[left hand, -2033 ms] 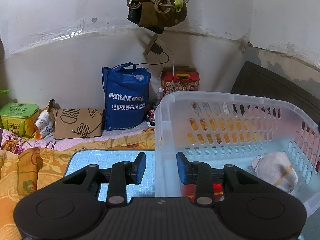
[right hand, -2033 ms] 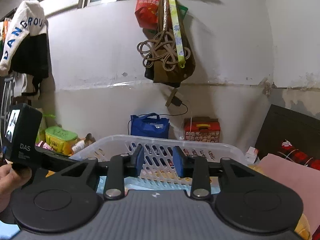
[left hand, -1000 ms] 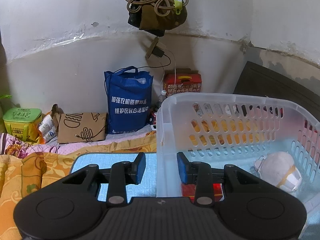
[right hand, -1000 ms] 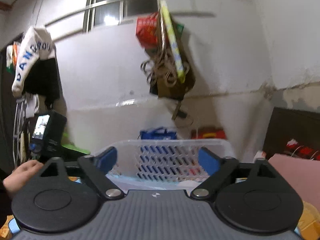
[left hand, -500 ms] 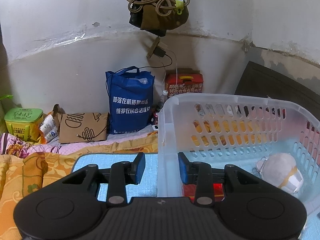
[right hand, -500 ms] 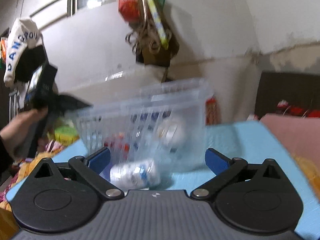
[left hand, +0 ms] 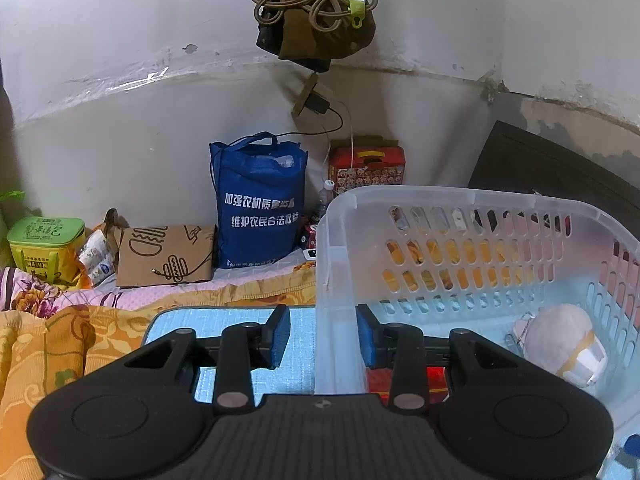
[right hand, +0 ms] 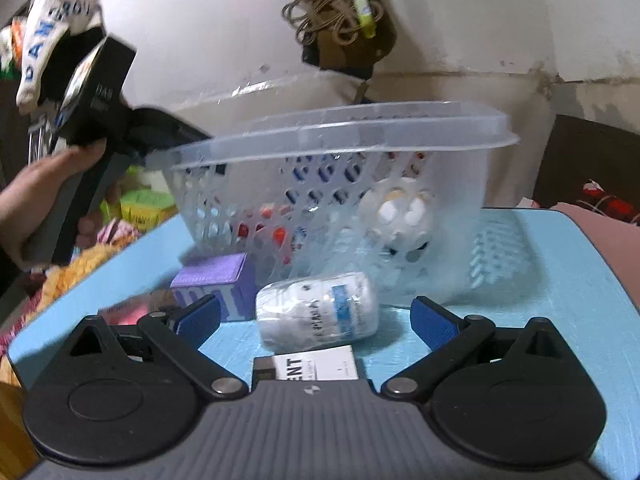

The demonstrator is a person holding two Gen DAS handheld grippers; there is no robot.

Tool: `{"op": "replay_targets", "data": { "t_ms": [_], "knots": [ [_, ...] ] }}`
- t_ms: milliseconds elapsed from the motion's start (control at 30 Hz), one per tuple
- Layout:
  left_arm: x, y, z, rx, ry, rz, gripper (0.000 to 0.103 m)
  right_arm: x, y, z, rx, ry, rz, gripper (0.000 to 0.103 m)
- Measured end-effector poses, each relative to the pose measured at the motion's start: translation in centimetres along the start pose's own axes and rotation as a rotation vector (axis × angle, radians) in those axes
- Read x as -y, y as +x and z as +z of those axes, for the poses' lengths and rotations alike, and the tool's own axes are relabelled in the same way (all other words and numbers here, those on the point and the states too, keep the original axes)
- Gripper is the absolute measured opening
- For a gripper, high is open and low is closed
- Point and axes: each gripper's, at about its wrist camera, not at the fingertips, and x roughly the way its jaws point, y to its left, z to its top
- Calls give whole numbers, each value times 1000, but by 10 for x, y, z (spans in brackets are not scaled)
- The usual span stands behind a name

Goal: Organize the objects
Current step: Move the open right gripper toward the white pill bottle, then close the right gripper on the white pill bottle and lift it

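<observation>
A clear plastic basket [left hand: 460,204] stands on a light blue mat [right hand: 560,280]. My left gripper [left hand: 323,338] is shut on the basket's left wall, one finger inside and one outside. Inside lie a white wrapped bundle [left hand: 560,340] and a red box [left hand: 436,384]. In the right wrist view the basket [right hand: 340,128] stands behind a white bottle [right hand: 316,312] lying on its side. My right gripper [right hand: 316,322] is open wide, low over the mat, with the bottle between its fingers. A purple box [right hand: 216,284] and a white-and-black box [right hand: 316,366] lie close by.
A blue tote bag [left hand: 260,204], a brown paper bag [left hand: 164,256], a red tin [left hand: 368,168] and a green box [left hand: 44,248] stand along the back wall. An orange floral blanket [left hand: 60,340] lies left of the mat. A brown bag with cords [left hand: 312,12] hangs overhead.
My right gripper has opened wide, dropped from basket-rim height and now points down at the bottle and boxes in front of the basket. My left gripper has stayed clamped on the basket wall.
</observation>
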Motion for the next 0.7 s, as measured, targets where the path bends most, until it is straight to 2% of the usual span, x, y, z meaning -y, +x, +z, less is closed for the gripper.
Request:
{"op": "replay_targets", "data": {
  "t_ms": [300,433,500,567,700],
  "knots": [
    [0,0,0,-1,6,-8,41,-10,25,8,-97,-48,-5,103],
    [0,0,0,1,7,-11,41,-5,35,11,-125,-12,-18,103],
    [0,0,0,3,8,-12,41,-4,38,11,-128,-6,-30,95],
    [-1,1,0,1,4,-17,41,-6,41,11,-140,-15,-45,76],
    [-1,0,-1,0,6,-27,41,-2,39,8,-133,-8,-54,76]
  ]
}}
